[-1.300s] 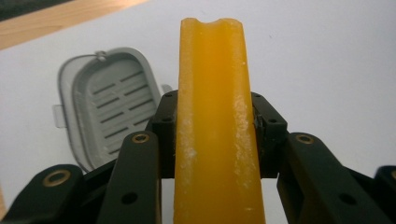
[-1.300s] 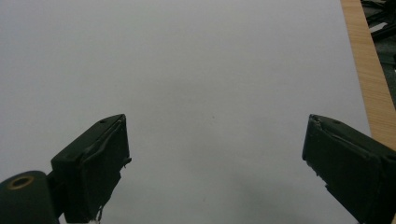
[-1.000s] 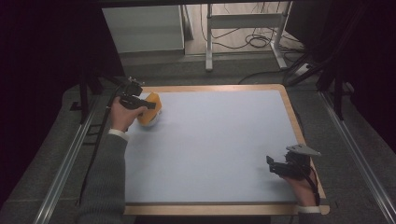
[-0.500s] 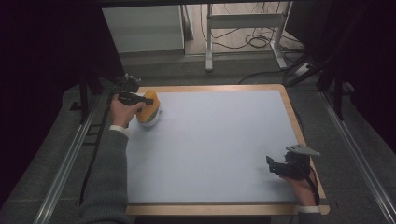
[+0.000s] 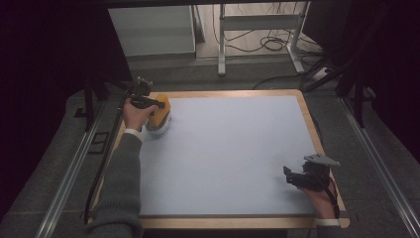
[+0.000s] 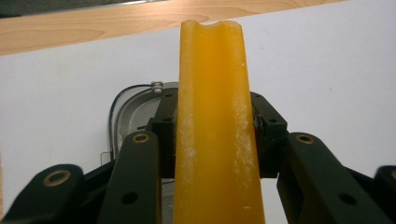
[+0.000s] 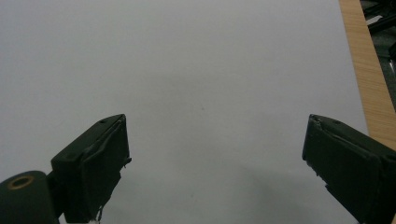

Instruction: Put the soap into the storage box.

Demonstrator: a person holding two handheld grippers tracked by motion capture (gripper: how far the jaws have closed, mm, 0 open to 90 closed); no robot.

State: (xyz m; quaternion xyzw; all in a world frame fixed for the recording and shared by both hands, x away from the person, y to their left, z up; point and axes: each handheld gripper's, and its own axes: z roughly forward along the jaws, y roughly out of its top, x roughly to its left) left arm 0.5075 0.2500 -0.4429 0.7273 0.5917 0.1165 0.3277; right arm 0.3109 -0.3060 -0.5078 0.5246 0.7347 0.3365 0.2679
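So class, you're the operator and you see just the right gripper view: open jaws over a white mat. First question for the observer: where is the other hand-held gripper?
Observer: In the high view, the left hand-held gripper is at the table's far left corner.
Operator: Is it holding anything?
Observer: Yes. In the left gripper view its jaws are shut on an orange slab.
Operator: What is beneath that slab?
Observer: A pale rounded object lies on the white mat. I cannot tell what it is.

Grey knit sleeve, black hand-held gripper
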